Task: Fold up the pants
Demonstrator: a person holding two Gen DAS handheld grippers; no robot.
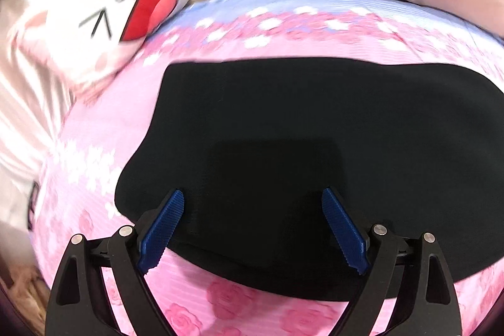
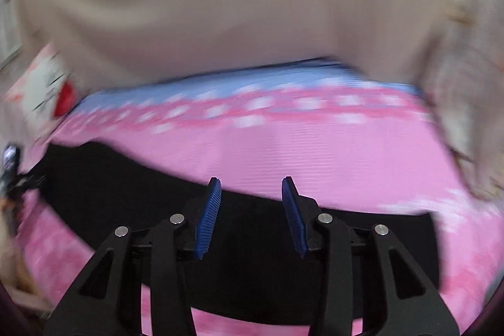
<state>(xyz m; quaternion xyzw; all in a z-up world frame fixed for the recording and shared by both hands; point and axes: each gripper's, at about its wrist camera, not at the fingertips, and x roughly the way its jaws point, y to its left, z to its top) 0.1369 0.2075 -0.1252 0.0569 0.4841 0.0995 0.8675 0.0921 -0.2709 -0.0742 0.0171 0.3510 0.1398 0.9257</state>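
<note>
Your black pants lay flat on the bed, on the pink flower sheet. They were folded into a wide, smooth, dark shape. In the left wrist view they filled the middle of the bed, and pink sheet showed past their near, far and left edges. Their right end ran out of that view.

Your left gripper hung over the near part of the pants. Its jaws were wide open, with nothing between them but the dark cloth below. The blue pads did not pinch the pants.

Your right gripper was over the far edge of the pants, where the black cloth met the pink sheet. Its jaws were partly open with a clear gap between the blue pads. They held nothing. That view was blurry, so small things were hard to see.

A white pillow with a cartoon face and a big red mouth sat at the far left corner of the bed. It lay well apart from the pants. A blue band with white and pink flowers ran along the far edge of the sheet. Past the bed hung a plain beige curtain.
</note>
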